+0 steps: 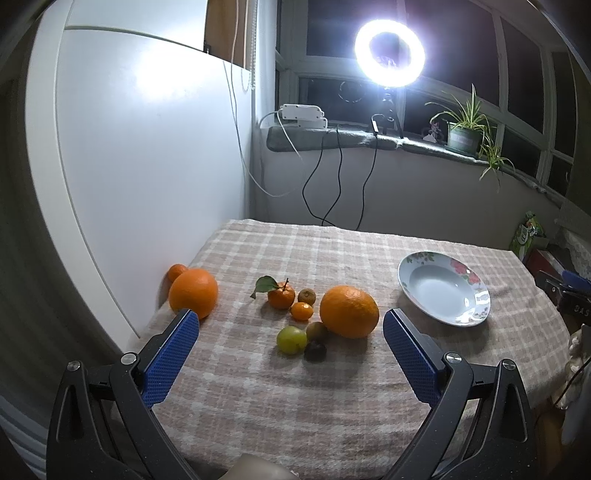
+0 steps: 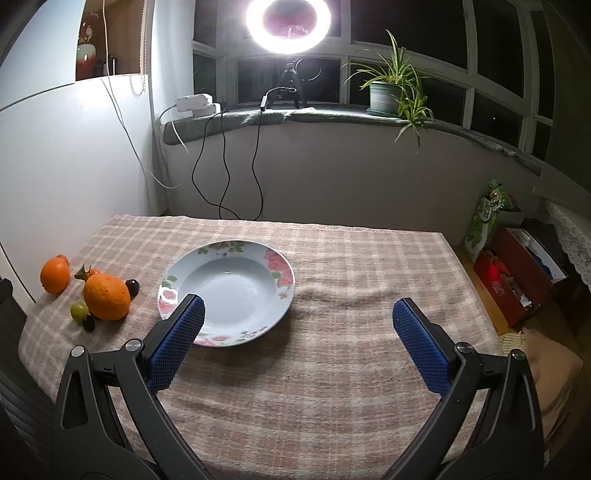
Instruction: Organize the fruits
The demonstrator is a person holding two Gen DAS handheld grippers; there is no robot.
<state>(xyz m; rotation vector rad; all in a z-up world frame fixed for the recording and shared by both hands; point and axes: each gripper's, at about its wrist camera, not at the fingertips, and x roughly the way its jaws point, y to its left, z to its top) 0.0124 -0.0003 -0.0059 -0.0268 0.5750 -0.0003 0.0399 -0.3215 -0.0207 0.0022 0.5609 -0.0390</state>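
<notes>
1. Two grippers are mine, and both stand with jaws spread wide and nothing between them: the left gripper (image 1: 291, 319) in the lower half of the left wrist view, the right gripper (image 2: 297, 308) in the lower half of the right wrist view.
2. Beyond my left gripper's blue pads (image 1: 170, 360), the fruit lies on the checked tablecloth (image 1: 295, 398) around the frame's centre.
3. A large orange (image 1: 349, 312) sits just right of centre; a second large orange (image 1: 193, 292) sits at centre left, beside the white panel (image 1: 129, 147), with a smaller orange fruit (image 1: 176, 272) just behind it.
4. Between the two large oranges I see a leafy tangerine (image 1: 281, 294), a small orange fruit (image 1: 302, 311) in front of it, and a brownish fruit (image 1: 307, 296) beside it.
5. Lower down, a green fruit (image 1: 291, 340), a dark fruit (image 1: 315, 351) and an olive-brown fruit (image 1: 317, 331) cluster closely at the large orange's lower left.
6. The floral plate (image 1: 476, 310) lies at centre right of the left view, apart from the fruit and holding none.
7. In the right wrist view that plate (image 2: 192, 258) sits at centre, and my left pad overlaps its near rim in the picture; whether it touches, I cannot tell.
8. A ring light (image 2: 288, 22) glares at the top, with a potted plant (image 2: 384, 98) on the sill to its right.
</notes>
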